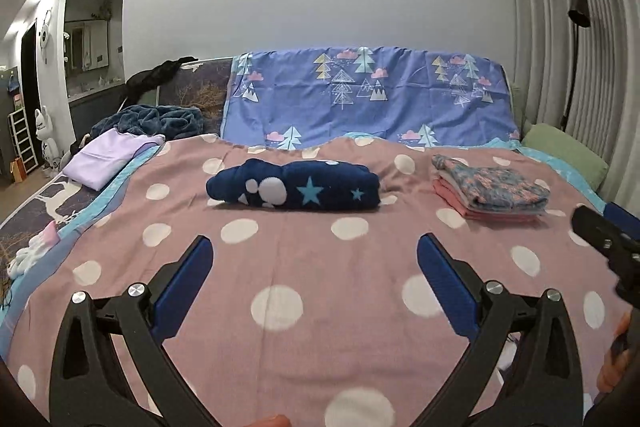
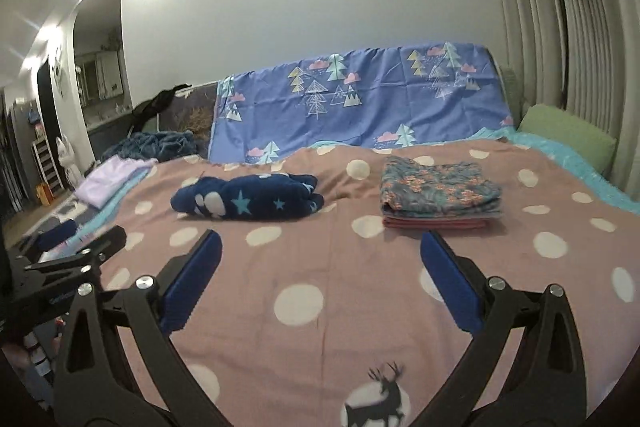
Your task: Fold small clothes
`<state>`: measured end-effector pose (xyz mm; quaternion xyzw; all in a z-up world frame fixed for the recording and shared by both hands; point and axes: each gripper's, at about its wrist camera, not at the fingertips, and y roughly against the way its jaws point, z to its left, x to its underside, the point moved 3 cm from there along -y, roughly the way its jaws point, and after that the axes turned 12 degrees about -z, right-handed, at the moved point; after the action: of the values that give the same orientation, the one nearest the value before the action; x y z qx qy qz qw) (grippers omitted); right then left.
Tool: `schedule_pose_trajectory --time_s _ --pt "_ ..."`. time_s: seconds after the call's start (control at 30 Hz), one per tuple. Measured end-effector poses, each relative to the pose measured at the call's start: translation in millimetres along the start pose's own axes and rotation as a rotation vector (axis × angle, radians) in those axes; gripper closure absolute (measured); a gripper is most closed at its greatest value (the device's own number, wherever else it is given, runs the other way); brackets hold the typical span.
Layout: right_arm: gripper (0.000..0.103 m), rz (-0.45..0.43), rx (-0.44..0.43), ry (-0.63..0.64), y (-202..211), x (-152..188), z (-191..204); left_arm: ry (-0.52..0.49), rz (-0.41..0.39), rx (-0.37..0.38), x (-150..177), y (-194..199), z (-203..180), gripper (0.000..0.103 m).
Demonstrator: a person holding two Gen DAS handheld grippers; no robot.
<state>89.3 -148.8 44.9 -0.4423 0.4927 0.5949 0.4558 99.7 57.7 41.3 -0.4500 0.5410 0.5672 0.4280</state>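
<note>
A folded navy garment with stars and white blobs (image 1: pixel 294 189) lies on the pink polka-dot blanket (image 1: pixel 280 267); it also shows in the right wrist view (image 2: pixel 248 203). A stack of folded clothes, floral on top and pink below (image 1: pixel 490 191), sits to its right, also in the right wrist view (image 2: pixel 440 193). My left gripper (image 1: pixel 314 247) is open and empty, hovering above the blanket in front of the navy garment. My right gripper (image 2: pixel 320 241) is open and empty, in front of both piles. The right gripper's edge shows at the far right of the left wrist view (image 1: pixel 604 239).
A blue tree-print sheet (image 1: pixel 368 95) drapes over the back. A lilac folded cloth (image 1: pixel 108 157) and a dark blue crumpled blanket (image 1: pixel 156 121) lie at the back left. A green pillow (image 1: pixel 564 151) lies at the right by the curtain. A floor lamp (image 1: pixel 576 39) stands there.
</note>
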Motion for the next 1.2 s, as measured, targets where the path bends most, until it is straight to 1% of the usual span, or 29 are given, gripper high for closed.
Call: schedule_pose_trajectory --time_s 0.07,0.17,0.27,0.37,0.57,0.87,1.2 --pt "0.002 0.004 0.001 0.008 11.3 4.2 4.0 0.016 -0.007 0.0 4.7 19.2 -1.2 0.001" --pt "0.002 0.02 -0.011 -0.011 23.4 12.2 6.1 0.011 -0.006 -0.019 11.3 37.8 -1.7 0.001" --pt "0.002 0.037 -0.009 -0.021 35.7 19.8 8.0 0.012 -0.005 -0.014 15.0 54.0 -1.2 0.001" --pt "0.002 0.037 -0.01 -0.025 46.9 22.4 10.0 0.011 -0.022 -0.009 15.3 68.6 -0.9 0.001" --pt "0.002 0.013 0.014 -0.003 65.6 25.3 13.6 -0.037 -0.064 -0.001 12.6 90.9 -8.5 0.001" --pt "0.002 0.016 0.012 -0.008 83.4 30.7 10.7 -0.05 -0.064 0.006 16.6 103.2 -18.4 0.001" --pt "0.002 0.019 0.012 0.004 90.8 34.0 11.8 -0.059 -0.046 -0.003 25.1 104.5 -23.2 0.001"
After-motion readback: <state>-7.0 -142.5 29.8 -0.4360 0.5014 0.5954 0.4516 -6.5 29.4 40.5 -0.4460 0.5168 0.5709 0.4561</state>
